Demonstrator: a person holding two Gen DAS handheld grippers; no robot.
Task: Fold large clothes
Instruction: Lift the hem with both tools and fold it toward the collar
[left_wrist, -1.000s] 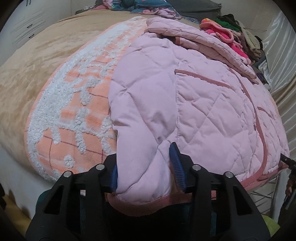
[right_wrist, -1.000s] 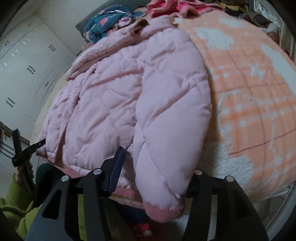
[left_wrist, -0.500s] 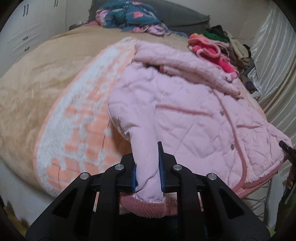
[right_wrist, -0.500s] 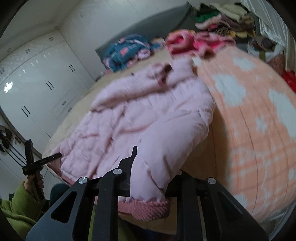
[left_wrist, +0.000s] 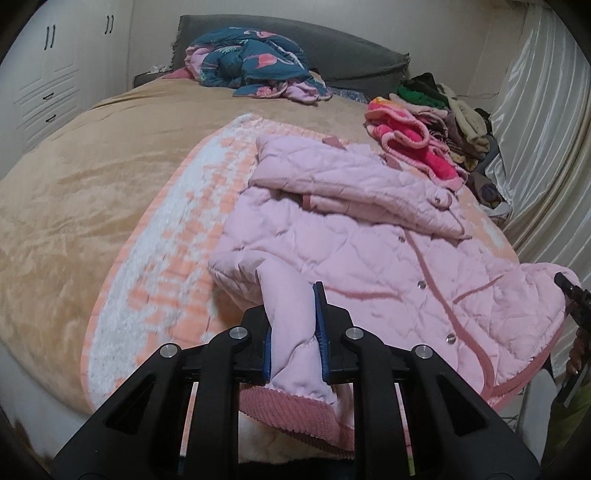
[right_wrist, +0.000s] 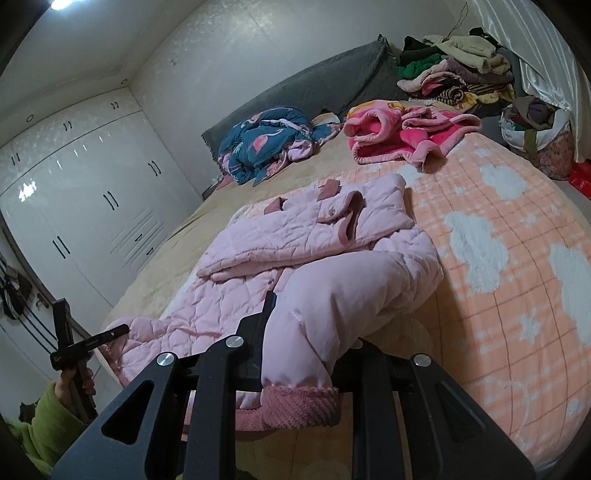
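A pink quilted jacket (left_wrist: 369, 251) lies on the orange-and-white blanket (left_wrist: 177, 236), its hood folded at the far end. My left gripper (left_wrist: 293, 332) is shut on the jacket's left sleeve (left_wrist: 291, 317) near the ribbed cuff and holds it up off the bed. In the right wrist view the same jacket (right_wrist: 280, 258) shows. My right gripper (right_wrist: 299, 350) is shut on the right sleeve (right_wrist: 332, 306) just above its ribbed cuff (right_wrist: 299, 406), also lifted.
A blue patterned garment (left_wrist: 255, 62) lies by the grey headboard (left_wrist: 351, 62). A bright pink fleece (right_wrist: 399, 133) and a stack of folded clothes (right_wrist: 454, 70) sit at the far right. White wardrobes (right_wrist: 74, 206) stand left. A curtain (left_wrist: 546, 155) hangs right.
Both grippers closed on the sleeves, then pulled back and up from the bed, lifting the sleeves; more of the room now shows.
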